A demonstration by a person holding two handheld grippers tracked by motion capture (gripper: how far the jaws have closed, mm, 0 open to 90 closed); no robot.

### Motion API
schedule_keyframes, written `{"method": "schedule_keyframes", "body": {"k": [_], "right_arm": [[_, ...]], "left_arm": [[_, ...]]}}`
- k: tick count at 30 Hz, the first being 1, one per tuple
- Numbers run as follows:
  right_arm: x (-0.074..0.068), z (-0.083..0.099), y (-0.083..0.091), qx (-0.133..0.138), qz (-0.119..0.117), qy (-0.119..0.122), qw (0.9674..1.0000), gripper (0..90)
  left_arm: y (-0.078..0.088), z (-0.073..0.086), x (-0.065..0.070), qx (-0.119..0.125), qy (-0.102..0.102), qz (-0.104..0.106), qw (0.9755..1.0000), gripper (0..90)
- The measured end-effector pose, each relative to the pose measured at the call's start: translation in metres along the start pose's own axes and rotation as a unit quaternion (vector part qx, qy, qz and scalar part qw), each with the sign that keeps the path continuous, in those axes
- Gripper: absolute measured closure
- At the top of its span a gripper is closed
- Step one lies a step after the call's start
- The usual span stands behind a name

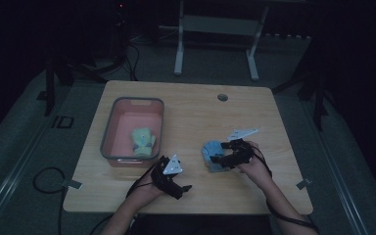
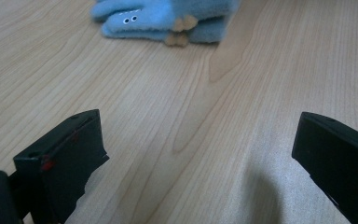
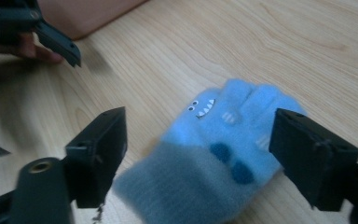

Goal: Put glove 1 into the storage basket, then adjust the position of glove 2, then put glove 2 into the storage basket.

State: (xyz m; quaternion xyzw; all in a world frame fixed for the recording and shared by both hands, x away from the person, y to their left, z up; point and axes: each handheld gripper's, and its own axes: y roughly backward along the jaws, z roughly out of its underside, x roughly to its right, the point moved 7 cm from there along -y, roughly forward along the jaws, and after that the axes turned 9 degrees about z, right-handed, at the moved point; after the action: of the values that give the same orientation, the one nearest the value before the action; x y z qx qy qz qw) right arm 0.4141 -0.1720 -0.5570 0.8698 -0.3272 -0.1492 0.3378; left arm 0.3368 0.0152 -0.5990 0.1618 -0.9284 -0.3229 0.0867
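No readable writing — blue glove (image 3: 223, 154) bears a toothy face.

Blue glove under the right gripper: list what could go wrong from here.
1. The right gripper is open over the blue glove, its jaws astride the soft fabric; closing may pinch only one layer, so the glove could sag or slip out.
2. The bin already holds a green glove; a carry there passes close to the left gripper, open on the table, and may bump it.
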Motion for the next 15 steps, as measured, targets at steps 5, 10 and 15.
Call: {"method": "schedule_keyframes", "body": {"k": [5,10,15], "right_arm": [[0.008,0.002,0.009,0.019,0.007,-0.009,0.9997,18.5],[0.021,0.005,0.021,0.038,0.027,0.003,0.9989,16.9],[0.030,0.005,0.032,0.052,0.049,0.004,0.9975,15.2]], "left_arm": [[0.001,-0.004,0.001,0.009,-0.004,-0.007,0.9999,2.0],[0.005,-0.017,0.006,0.022,-0.024,-0.027,0.9991,3.1],[0.004,-0.030,0.014,0.010,-0.019,-0.012,0.9997,3.5]]}}
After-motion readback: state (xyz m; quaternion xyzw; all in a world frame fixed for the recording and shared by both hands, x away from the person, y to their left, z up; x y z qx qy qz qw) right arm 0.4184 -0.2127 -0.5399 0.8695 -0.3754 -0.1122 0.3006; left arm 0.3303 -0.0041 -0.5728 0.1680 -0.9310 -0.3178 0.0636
